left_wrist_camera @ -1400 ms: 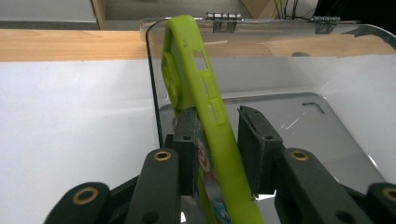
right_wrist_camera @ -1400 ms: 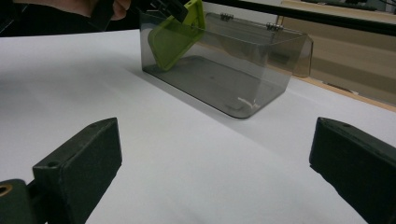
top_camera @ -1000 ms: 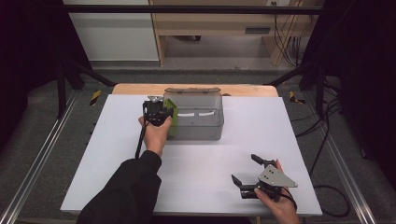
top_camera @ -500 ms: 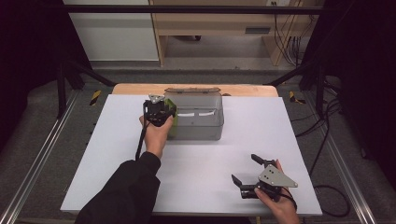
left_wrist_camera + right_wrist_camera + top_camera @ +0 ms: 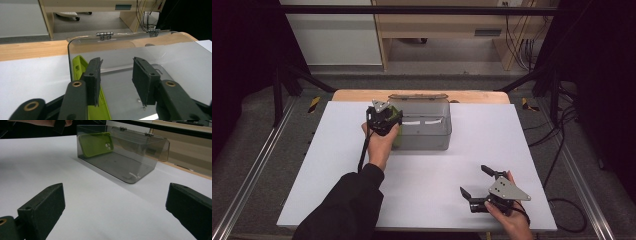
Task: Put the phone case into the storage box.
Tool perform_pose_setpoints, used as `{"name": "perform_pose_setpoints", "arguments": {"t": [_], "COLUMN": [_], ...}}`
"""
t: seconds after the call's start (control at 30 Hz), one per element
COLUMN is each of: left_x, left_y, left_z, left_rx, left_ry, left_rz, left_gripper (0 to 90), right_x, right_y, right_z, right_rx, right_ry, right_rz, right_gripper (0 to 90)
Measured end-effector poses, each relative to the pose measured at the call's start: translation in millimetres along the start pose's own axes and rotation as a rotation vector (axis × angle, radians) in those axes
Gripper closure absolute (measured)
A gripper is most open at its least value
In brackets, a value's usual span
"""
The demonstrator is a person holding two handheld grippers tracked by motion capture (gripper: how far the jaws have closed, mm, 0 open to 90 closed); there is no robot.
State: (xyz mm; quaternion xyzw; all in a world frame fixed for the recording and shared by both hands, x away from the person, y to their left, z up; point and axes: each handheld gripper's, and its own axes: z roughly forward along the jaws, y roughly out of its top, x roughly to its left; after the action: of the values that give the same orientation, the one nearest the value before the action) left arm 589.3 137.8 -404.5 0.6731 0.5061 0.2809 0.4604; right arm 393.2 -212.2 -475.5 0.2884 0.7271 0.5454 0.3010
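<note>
Left gripper (image 5: 388, 116): jaws parted, just been opening, nothing between them. Green phone case (image 5: 96, 96) leans inside the clear box (image 5: 432, 134) at the jaws' 7 o'clock. Right gripper (image 5: 473, 181): jaws wide apart, empty; box far off at 11 o'clock.

Black tongs (image 5: 383, 111) with brass-ringed pivots, grey three-cornered plates, trailing black cable, black sleeve (image 5: 347, 210).

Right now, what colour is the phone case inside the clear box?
Lime green. The phone case leans against an end wall of the clear box; the right gripper view shows it best.
</note>
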Motion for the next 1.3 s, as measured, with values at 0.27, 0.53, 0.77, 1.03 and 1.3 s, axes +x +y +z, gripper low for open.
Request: {"name": "perform_pose_setpoints", "arguments": {"t": [0.27, 0.53, 0.77, 1.03, 1.3], "left_x": [0.0, -0.9, -3.8, -5.9, -5.9], "left_y": [0.0, -0.3, -0.7, -0.6, -0.8], "left_z": [0.2, 0.8, 1.5, 1.5, 2.1], "left_rx": [-0.003, -0.008, -0.011, -0.025, -0.031], "left_ry": [-0.004, -0.022, -0.032, -0.045, -0.047], "left_rz": [0.013, 0.022, 0.044, 0.060, 0.065], "left_gripper": [51.9, 48.5, 46.1, 43.5, 36.7], "right_x": [-0.1, 0.0, -0.2, 0.0, -0.3], "right_y": [0.1, 0.2, 0.2, 0.1, 0.1], "right_z": [-0.1, -0.2, -0.1, -0.1, -0.1], "right_rx": [-0.002, -0.002, -0.005, -0.001, -0.004], "right_ry": [0.001, 0.000, -0.002, 0.000, -0.003], "right_rz": [-0.003, -0.003, -0.004, 0.000, -0.004], "right_gripper": [2.7, 2.7, 2.7, 2.7, 2.7]}}
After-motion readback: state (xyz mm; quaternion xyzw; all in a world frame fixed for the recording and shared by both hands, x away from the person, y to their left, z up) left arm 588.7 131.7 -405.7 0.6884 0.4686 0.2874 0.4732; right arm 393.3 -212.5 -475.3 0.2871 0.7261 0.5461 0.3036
